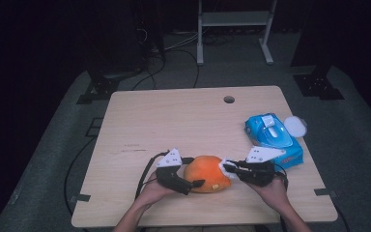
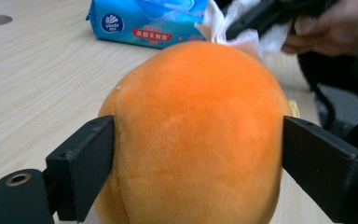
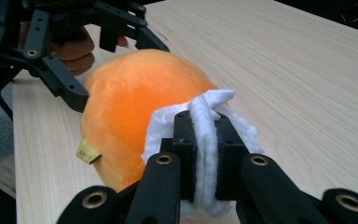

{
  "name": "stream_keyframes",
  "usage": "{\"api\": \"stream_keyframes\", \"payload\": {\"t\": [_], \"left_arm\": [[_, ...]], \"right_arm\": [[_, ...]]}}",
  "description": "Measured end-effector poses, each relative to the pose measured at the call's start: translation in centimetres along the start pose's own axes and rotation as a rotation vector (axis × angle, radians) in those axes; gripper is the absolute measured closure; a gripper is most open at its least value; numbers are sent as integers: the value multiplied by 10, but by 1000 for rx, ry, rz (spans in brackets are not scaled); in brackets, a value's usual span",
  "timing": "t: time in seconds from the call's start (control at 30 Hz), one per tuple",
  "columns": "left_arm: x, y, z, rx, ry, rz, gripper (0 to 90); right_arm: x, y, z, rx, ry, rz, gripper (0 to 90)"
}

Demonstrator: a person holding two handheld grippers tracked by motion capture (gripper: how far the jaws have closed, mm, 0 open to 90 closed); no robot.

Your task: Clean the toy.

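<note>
Orange Plush Toy Gets a Wipe

Orange and fuzzy, the plush toy (image 1: pixel 206 174) sits on the wooden table (image 1: pixel 174 121), close to the person's edge. From the high view, the left gripper (image 1: pixel 193 174) reaches round one side of the toy, and the right gripper (image 1: pixel 226 167) comes in from the other side. A blue pack of wipes (image 1: pixel 273 137) lies just past the right gripper.

In the left gripper view, the two black jaws stand on either side of the toy (image 2: pixel 191 135). Their pads look like they touch its fuzzy sides, so this gripper is clamped on the toy.

In the right gripper view, the jaws are squeezed together on a white wipe (image 3: pixel 205 140). The wipe rests against the toy (image 3: pixel 135 107).

The toy looks soft, light and squashy. It should not break. It may roll or dent if pushed hard. The best place to hold it is across its round middle, while the wipe rubs gently.
</note>
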State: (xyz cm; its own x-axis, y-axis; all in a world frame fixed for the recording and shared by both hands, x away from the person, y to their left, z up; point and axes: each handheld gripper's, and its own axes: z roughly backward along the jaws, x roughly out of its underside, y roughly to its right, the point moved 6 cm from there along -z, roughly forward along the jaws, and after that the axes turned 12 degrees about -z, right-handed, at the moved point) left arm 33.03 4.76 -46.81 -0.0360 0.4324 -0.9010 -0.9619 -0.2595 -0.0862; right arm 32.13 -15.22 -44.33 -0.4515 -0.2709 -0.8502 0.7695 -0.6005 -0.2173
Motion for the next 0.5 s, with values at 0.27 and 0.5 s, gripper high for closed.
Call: {"api": "stream_keyframes", "payload": {"t": [0.27, 0.5], "left_arm": [[2, 3, 0, -18, -14, -62, 211], [7, -2, 4, -12, -3, -38, 209]], "right_arm": [[-10, -22, -7, -69, 29, 34, 812], [4, 3, 1, -31, -1, -30, 812]]}}
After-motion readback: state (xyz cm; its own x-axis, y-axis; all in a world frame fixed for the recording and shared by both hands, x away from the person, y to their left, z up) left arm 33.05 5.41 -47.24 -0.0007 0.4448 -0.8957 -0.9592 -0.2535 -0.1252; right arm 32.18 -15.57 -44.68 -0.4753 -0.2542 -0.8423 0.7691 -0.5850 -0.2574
